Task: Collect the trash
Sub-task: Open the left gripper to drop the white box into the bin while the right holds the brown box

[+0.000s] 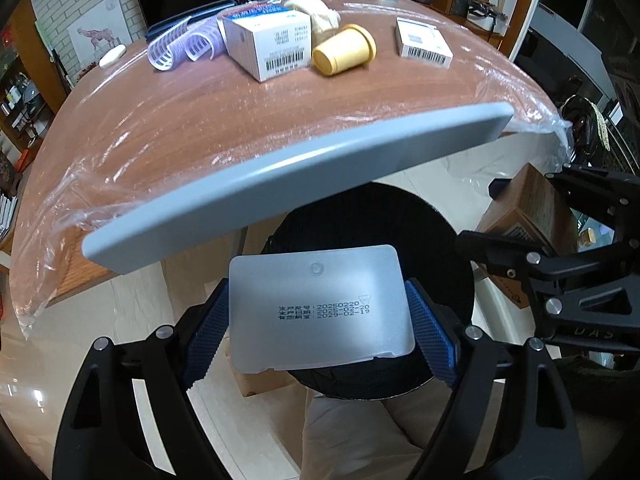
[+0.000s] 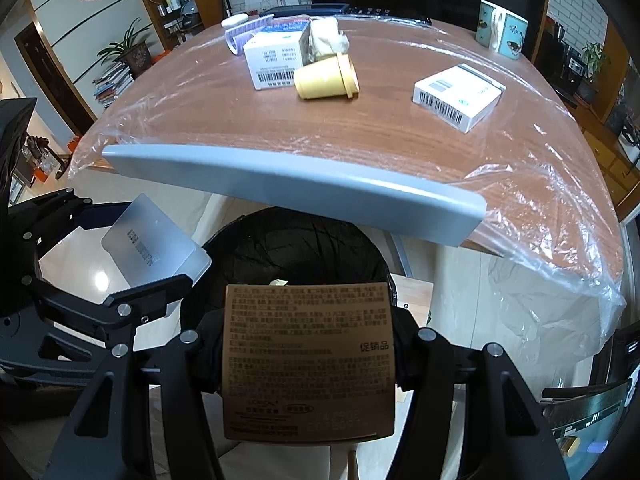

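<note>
My left gripper (image 1: pixel 320 320) is shut on a frosted white plastic lid (image 1: pixel 320 308) with a printed date, held over the black-lined trash bin (image 1: pixel 376 216). My right gripper (image 2: pixel 310 360) is shut on a brown cardboard box (image 2: pixel 308 364), also above the bin (image 2: pixel 296 244). Each gripper shows in the other's view: the right one with its box (image 1: pixel 532 204), the left one with its lid (image 2: pixel 156 244). On the table lie a yellow cup (image 1: pixel 346 50) on its side, a white barcode box (image 1: pixel 272 44), a flat white box (image 1: pixel 424 42) and crumpled paper (image 1: pixel 316 12).
A wooden table (image 1: pixel 200 128) covered in clear plastic film stands ahead, with a grey chair back (image 1: pixel 296 184) between it and the bin. Purple hair rollers (image 1: pixel 180 46), a white oval object (image 1: pixel 112 56) and a patterned mug (image 2: pixel 502 28) sit further back.
</note>
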